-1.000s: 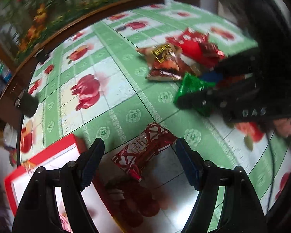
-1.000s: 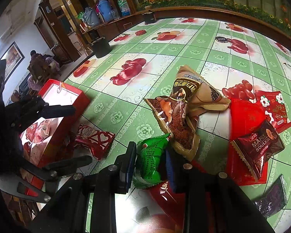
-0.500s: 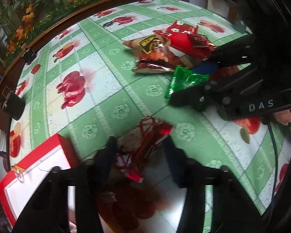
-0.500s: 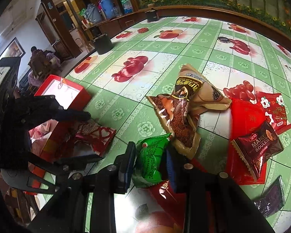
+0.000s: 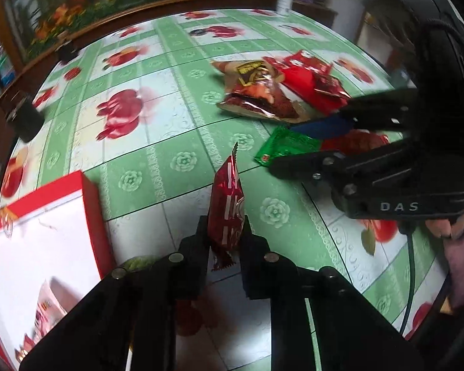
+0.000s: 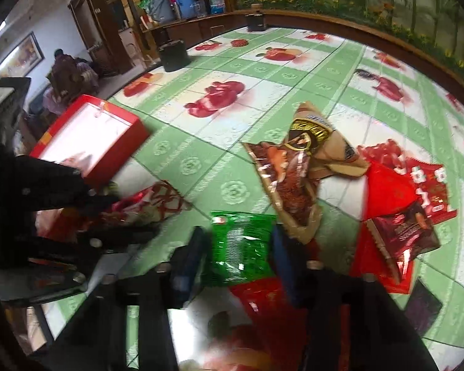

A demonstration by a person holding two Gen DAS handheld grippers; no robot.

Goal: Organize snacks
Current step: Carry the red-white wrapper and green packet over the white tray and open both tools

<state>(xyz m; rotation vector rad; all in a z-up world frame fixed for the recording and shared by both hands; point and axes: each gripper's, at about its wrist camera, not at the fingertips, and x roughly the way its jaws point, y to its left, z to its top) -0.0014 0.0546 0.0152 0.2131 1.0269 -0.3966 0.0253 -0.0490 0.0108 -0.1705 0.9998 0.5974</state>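
My left gripper (image 5: 224,232) is shut on a red patterned snack packet (image 5: 227,207) and holds it on edge above the table, just right of the red box (image 5: 91,210); the packet (image 6: 151,204) and box (image 6: 89,142) also show in the right wrist view. My right gripper (image 6: 238,247) is shut on a green snack packet (image 6: 239,247), low over the table. In the left wrist view the right gripper (image 5: 281,151) holds the green packet (image 5: 286,148) at the right.
A pile of snacks lies at the right: a brown bag (image 6: 294,182), a tan bag (image 6: 321,142), red packets (image 6: 417,185), a dark red packet (image 6: 402,235) and a purple one (image 6: 423,309). A black cup (image 6: 173,55) stands far left. The box holds some packets (image 5: 46,309).
My left gripper closed on the red patterned packet and lifted it on edge. My right gripper stayed shut on the green packet, which now sits flatter between the fingers.
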